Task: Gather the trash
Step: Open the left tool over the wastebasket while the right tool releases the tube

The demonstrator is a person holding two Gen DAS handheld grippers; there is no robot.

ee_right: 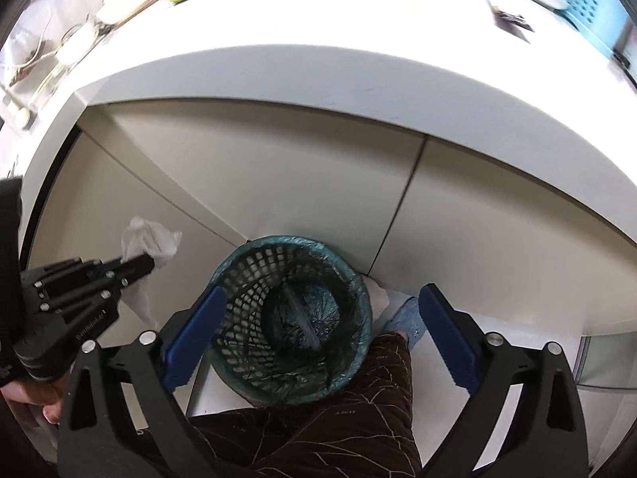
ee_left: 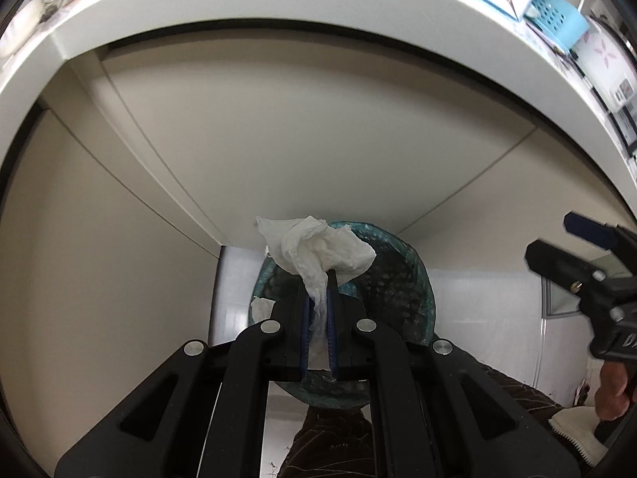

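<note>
The crumpled white paper tissue [ee_left: 318, 251] sits at the centre of the left wrist view, clamped between the closed jaws of the left gripper [ee_left: 319, 298], with most of its bulk puffing out beyond the tips. In the right wrist view it shows at the middle left of the frame, left of and not yet above the round dark mesh waste basket with a teal plastic liner [ee_right: 360, 279], which stands on the floor against the pale cabinet front under the white worktop [ee_right: 318, 75].

To do the drop well, I judge the tissue should be carried over the middle of the basket's mouth, held low over the rim, and only then let go, since a light tissue can drift or catch on the liner's edge.

The right gripper [ee_right: 318, 324] has its blue-padded jaws spread wide, holding nothing; in its own view they straddle the basket's mouth at lower centre, and whether they touch it I cannot tell.
</note>
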